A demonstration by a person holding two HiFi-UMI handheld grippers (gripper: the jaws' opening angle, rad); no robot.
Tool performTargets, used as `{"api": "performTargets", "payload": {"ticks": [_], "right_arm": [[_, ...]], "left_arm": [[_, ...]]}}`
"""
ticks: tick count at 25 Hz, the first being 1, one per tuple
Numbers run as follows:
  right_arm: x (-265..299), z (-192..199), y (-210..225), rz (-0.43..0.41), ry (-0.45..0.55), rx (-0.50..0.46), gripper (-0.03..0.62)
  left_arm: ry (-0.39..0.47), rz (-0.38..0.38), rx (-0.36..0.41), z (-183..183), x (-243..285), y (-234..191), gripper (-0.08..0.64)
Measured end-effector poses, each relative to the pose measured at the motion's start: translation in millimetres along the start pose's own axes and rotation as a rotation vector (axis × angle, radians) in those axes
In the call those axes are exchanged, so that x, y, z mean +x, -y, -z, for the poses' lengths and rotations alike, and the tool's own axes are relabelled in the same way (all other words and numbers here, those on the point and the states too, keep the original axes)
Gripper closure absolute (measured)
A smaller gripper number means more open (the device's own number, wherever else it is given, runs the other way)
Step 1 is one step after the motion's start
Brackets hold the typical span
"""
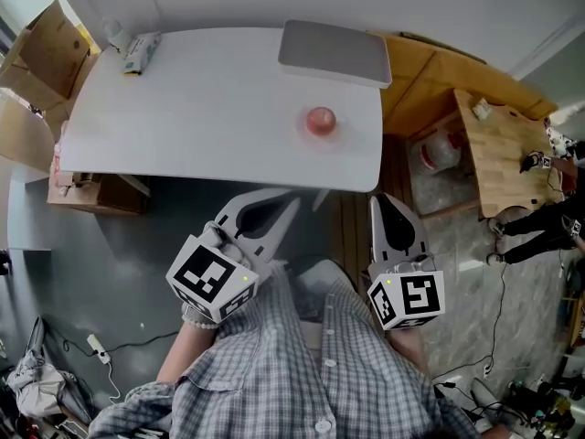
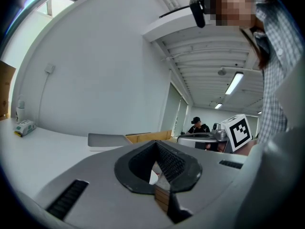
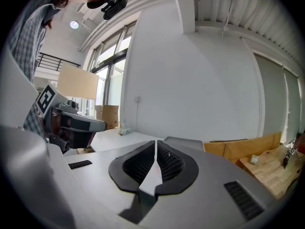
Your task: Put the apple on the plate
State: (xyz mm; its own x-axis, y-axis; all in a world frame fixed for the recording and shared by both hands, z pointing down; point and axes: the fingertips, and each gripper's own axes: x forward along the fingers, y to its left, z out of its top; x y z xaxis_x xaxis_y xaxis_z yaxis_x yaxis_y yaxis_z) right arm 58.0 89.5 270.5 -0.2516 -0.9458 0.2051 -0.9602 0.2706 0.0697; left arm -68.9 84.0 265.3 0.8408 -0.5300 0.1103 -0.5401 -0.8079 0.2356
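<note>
Nearest: the left gripper (image 1: 285,203) and right gripper (image 1: 384,204) are held at the body, short of the bench (image 1: 201,126). Both pairs of jaws are pressed together, with nothing between them. Further out, the apple (image 1: 320,119) is seen on the bench, right of centre, near the near edge; a plate under it cannot be confirmed. Farthest, a grey flat slab (image 1: 335,53) is noted at the far edge. Risk judged: if the jaws are not opened before approach, the round apple could be nudged and rolled off the edge.
</note>
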Motion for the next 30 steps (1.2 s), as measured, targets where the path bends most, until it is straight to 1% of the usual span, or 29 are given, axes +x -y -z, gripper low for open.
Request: {"api": "performTargets", "payload": {"ticks": [6, 9, 19, 25, 30], "right_arm": [[5, -1, 12, 0.018, -0.012, -0.01, 0.563], [14, 0, 18, 0.007, -0.016, -0.011, 0.563], [67, 2, 37, -0.085, -0.025, -0.002, 0.563], [100, 4, 65, -0.131, -0.049, -0.007, 0.563], [131, 9, 89, -0.176, -0.078, -0.016, 0.563]], "left_arm": [[0.009, -0.007, -0.015, 0, 5, -7, 0.551], [0.011, -0.024, -0.02, 0, 10, -14, 0.551], [0.004, -0.11, -0.044, -4, 38, -44, 0.551], [-0.007, -0.148, -0.065, -8, 74, -63, 0.551], [-0.03, -0.207, -0.081, -6, 104, -82, 0.551]]}}
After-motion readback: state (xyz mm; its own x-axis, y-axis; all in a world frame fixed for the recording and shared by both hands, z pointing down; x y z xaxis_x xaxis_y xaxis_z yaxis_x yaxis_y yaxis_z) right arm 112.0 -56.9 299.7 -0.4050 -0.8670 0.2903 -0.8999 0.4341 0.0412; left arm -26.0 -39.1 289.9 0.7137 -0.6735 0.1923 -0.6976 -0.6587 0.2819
